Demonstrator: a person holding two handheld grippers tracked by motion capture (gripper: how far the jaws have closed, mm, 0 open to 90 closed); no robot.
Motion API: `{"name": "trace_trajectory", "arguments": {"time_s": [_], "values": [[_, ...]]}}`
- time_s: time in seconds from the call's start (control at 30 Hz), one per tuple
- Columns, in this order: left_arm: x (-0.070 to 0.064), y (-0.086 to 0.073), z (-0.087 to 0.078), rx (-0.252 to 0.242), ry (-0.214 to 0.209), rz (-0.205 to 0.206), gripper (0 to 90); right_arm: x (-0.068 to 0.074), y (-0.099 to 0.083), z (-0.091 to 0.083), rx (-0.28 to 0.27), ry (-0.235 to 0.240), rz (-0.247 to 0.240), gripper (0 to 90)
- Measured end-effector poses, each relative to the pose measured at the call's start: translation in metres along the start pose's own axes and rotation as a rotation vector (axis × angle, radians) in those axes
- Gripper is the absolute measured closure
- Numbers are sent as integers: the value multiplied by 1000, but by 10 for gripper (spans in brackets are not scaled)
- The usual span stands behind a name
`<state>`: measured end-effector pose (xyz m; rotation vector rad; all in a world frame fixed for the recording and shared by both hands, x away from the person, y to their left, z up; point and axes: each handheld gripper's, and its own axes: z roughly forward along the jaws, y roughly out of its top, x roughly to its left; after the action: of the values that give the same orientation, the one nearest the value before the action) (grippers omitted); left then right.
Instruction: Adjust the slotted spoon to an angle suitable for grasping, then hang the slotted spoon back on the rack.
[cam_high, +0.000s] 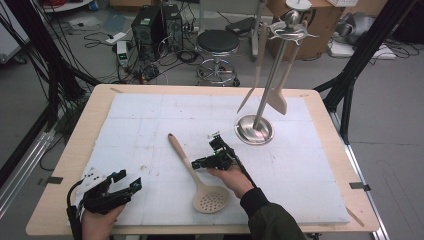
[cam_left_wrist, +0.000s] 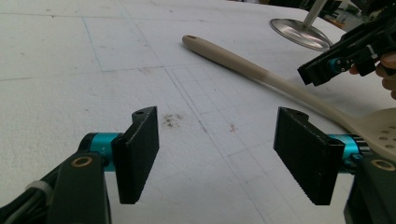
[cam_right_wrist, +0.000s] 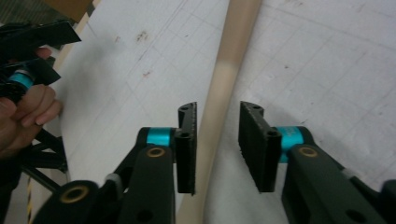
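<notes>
Reaching in from the bottom edge, the person's right forearm angles up and leftward across the white foam mat (cam_high: 150, 115), the hand gripping the right gripper (cam_high: 216, 156) from behind. Its jaws point toward the handle of the beige slotted spoon (cam_high: 197, 172), which lies flat on the mat with its perforated head nearest the person and its handle running away up and left. In the right gripper view the two black jaws stand partly parted on either side of the handle (cam_right_wrist: 224, 84); the left one sits just beside it, and the right one leaves a visible gap, so nothing is pinched. At the near left corner of the table (cam_high: 65, 165) the left gripper (cam_high: 112, 190) rests low in the other hand, its jaws spread wide and empty. A steel utensil stand (cam_high: 255, 129) rises beyond the spoon.
</notes>
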<state>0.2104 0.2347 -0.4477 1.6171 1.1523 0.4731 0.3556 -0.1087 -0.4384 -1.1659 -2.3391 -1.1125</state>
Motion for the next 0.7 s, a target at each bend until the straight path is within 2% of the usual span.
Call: {"name": "trace_trajectory", "arguments": {"time_s": [0.1, 0.17, 0.23, 0.27, 0.4, 0.47, 0.5, 0.7], "values": [[0, 0, 0, 1, 0, -1, 317, 4, -2, 3, 19, 14, -21, 641], [0, 0, 0, -3, 0, -5, 317, 8, -3, 6, 38, 7, -32, 626], [0, 0, 0, -1, -2, -2, 317, 11, -3, 7, 54, -27, -59, 614], [-1, 0, 0, -1, -2, 0, 317, 13, -3, 7, 65, -34, -46, 614], [-2, 1, 1, 2, -5, 4, 317, 18, -2, 10, 97, -67, -74, 616], [-1, 1, 1, -2, -3, 4, 317, 22, -1, 13, 135, -103, -91, 622], [-1, 1, 0, -3, -4, 1, 317, 24, 0, 15, 140, -110, -106, 626], [-1, 1, 1, -4, -7, 1, 317, 29, 0, 18, 157, -166, -119, 646]]}}
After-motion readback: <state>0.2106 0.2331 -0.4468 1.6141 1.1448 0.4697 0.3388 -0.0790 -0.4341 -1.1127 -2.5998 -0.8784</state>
